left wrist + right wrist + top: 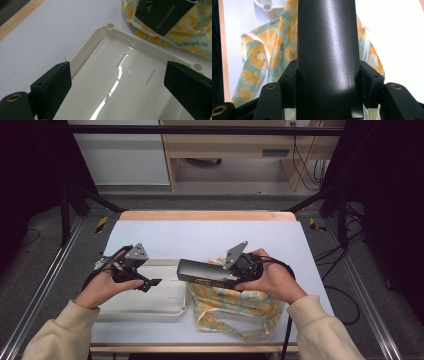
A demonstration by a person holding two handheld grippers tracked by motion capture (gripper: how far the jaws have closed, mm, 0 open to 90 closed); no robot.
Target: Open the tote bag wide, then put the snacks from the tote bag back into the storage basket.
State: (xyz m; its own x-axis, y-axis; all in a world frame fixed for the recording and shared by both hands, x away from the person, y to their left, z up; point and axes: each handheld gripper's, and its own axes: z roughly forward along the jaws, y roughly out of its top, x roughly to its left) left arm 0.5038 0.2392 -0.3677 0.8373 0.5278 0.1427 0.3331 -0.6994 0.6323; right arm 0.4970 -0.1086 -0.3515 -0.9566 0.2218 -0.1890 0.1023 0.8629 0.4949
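High view: my right gripper [220, 274] clamps a long black box [205, 272], which lies level and points toward the left, its far end reaching over the right rim of the white tray [150, 309]. Beneath the box and my right hand [270, 277] lies a lemon-print cloth bag [240, 307], crumpled on the pale table [200, 235] just right of the tray and touching its edge. My left gripper [150, 282] hangs above the tray's middle, jaws spread and holding nothing, with my left hand [102, 287] at the tray's left side. Left gripper view: my two black pads [53, 87] stand wide apart over the tray's glossy floor; the box, with white print on its face, sits at top right over the bag. Right gripper view: the box runs straight up the centre between my jaws, each pad [290, 77] pressed against one of its long sides, the bag and a tray corner behind it
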